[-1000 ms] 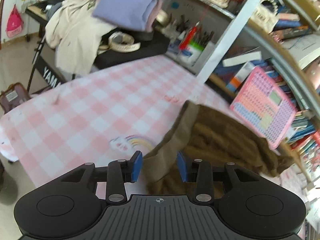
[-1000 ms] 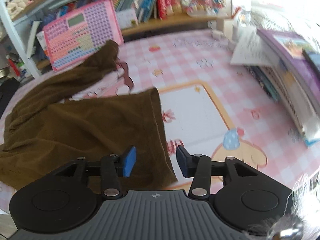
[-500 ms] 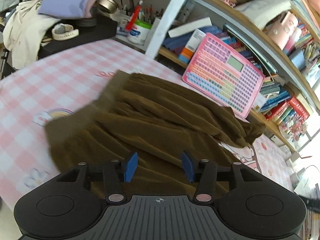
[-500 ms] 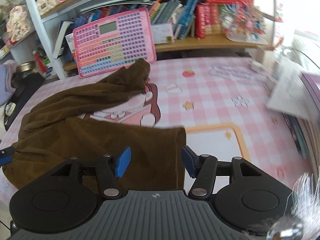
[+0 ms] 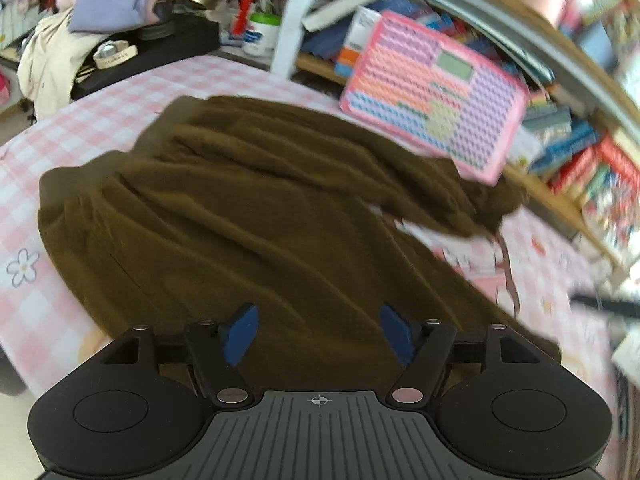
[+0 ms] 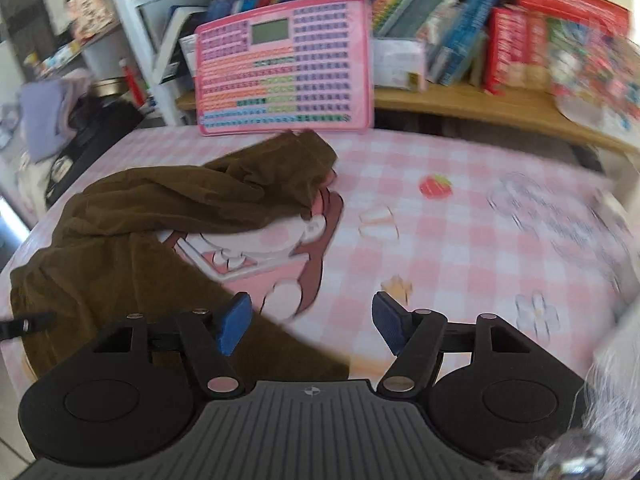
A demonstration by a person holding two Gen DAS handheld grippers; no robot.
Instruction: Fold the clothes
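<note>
Here the brown garment [image 5: 248, 216], apparently a pair of trousers with a waistband end and two legs, lies rumpled on the pink checked counter [image 6: 460, 240]. It is not in a neat fold: one leg runs off toward the pink toy keyboard [image 6: 284, 68] leaning at the shelf, its end bunched just short of it, and the other leg comes toward the near edge, with printed cloth showing bare in the gap between them.

The left hand-held gripper [image 5: 318, 332] hangs right over the near part of the fabric, jaws spread apart with nothing between them; the cloth fills the space ahead of and below it. The right hand-held gripper [image 6: 310, 326] is likewise spread and empty, and the garment lies ahead and to its left, only the near leg's edge passing under its left finger [image 6: 234, 322]. So the left one is the nearer to the bulk of the cloth and the waistband; the right is nearer the leg ends.

The garment's long axis seems to run from the waistband on the left-hand side across toward the right, so laying leg on leg would mean bringing the far leg toward the near one.

Room: open counter lies to the right of the garment. At the back the toy keyboard and the book shelf [image 6: 480, 100] crowd the far edge. On the left the waistband sits near the counter's edge.
</note>
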